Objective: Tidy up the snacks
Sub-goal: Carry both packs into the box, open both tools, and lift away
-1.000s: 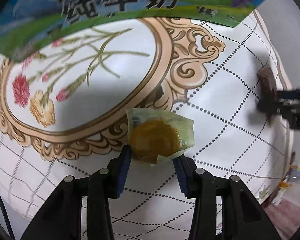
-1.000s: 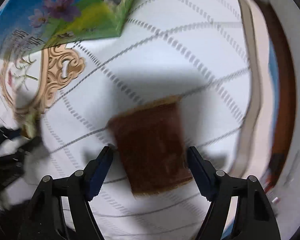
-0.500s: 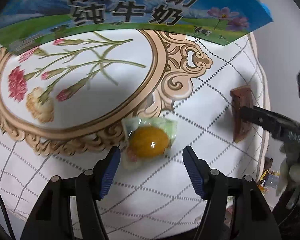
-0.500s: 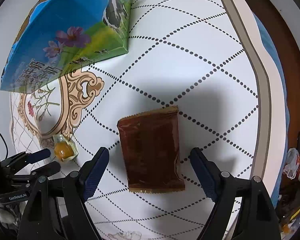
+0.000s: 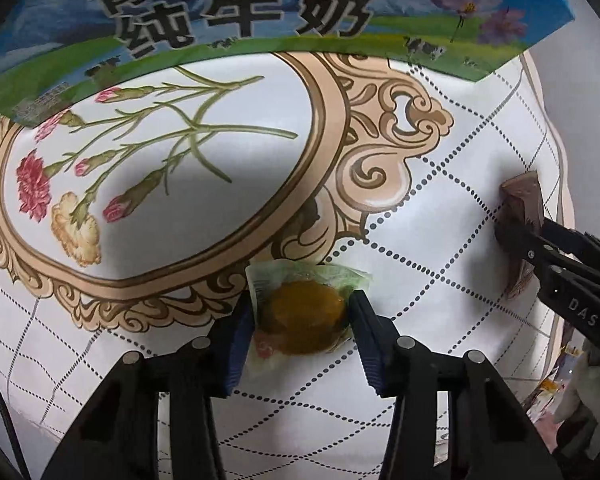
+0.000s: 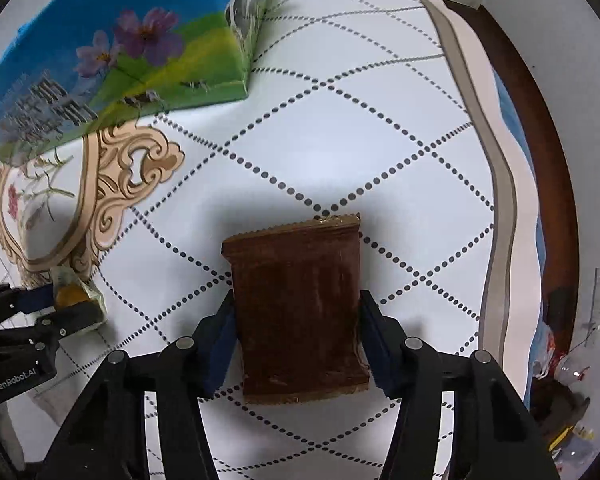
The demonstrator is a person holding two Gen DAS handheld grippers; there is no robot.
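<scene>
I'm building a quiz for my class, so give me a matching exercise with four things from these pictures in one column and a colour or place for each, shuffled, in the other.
Things:
1. milk carton
2. flat snack packet
3. small round snack
4. tablecloth

Descriptions:
A. between the left gripper's pads
B. white with dotted diamond lines
C. brown, between the right gripper's pads
D. blue and green, with purple flowers

Pairs: 1-D, 2-C, 3-A, 4-B
</scene>
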